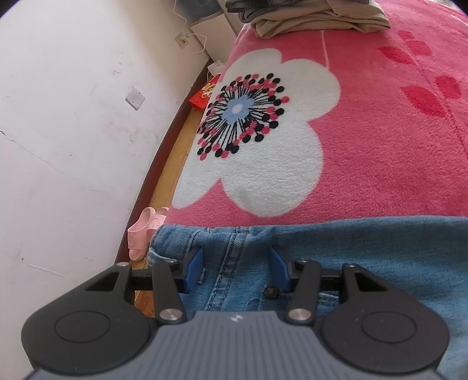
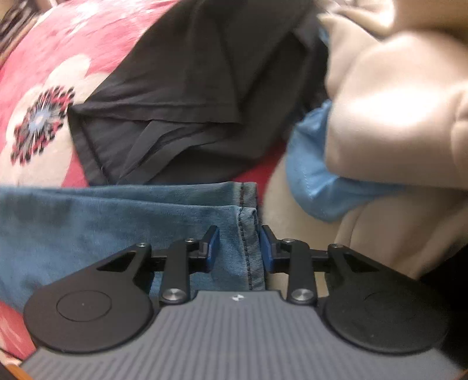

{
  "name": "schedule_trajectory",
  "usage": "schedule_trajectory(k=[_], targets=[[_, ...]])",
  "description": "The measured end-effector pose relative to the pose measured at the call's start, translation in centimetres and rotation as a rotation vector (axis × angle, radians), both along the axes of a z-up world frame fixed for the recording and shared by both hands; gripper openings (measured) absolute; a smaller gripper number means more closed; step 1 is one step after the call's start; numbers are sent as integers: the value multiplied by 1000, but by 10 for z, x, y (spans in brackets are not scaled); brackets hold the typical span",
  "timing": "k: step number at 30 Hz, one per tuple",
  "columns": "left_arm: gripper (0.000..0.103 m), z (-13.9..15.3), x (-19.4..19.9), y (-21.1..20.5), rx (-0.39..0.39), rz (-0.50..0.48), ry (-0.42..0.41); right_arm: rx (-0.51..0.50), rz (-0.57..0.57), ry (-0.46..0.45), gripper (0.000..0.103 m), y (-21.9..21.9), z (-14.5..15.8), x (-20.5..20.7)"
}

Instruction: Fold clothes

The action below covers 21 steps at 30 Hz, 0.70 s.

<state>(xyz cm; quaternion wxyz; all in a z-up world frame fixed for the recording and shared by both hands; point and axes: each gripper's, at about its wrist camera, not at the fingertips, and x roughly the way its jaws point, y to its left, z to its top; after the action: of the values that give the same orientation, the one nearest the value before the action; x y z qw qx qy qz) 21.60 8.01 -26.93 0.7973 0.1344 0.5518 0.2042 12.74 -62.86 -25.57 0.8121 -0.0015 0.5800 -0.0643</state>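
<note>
Light blue jeans lie across a pink flowered blanket. In the left wrist view their waist end fills the bottom, and my left gripper stands open over it with the fly seam between the blue pads, which do not pinch it. In the right wrist view the leg runs left to its stitched hem. My right gripper points steeply down and is shut on that hem, a pad on each side.
A folded beige garment lies at the blanket's far end. Beyond the leg hem are a black garment, a light blue cloth and a cream garment. On the left are the bed's edge, a white wall and pink slippers.
</note>
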Motion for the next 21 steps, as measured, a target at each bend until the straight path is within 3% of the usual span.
schedule_trajectory(k=[2,12,21], targets=[[52,0,0,-1,6,-1,2,-39,18,-19,13,3,-1,-3],[52,-1,2,-5,33,-6,13,-221,66,-223,9,17,28,-8],[52,-2,2,-9,49,-10,18,-276,34,-159,12,5,-33,13]])
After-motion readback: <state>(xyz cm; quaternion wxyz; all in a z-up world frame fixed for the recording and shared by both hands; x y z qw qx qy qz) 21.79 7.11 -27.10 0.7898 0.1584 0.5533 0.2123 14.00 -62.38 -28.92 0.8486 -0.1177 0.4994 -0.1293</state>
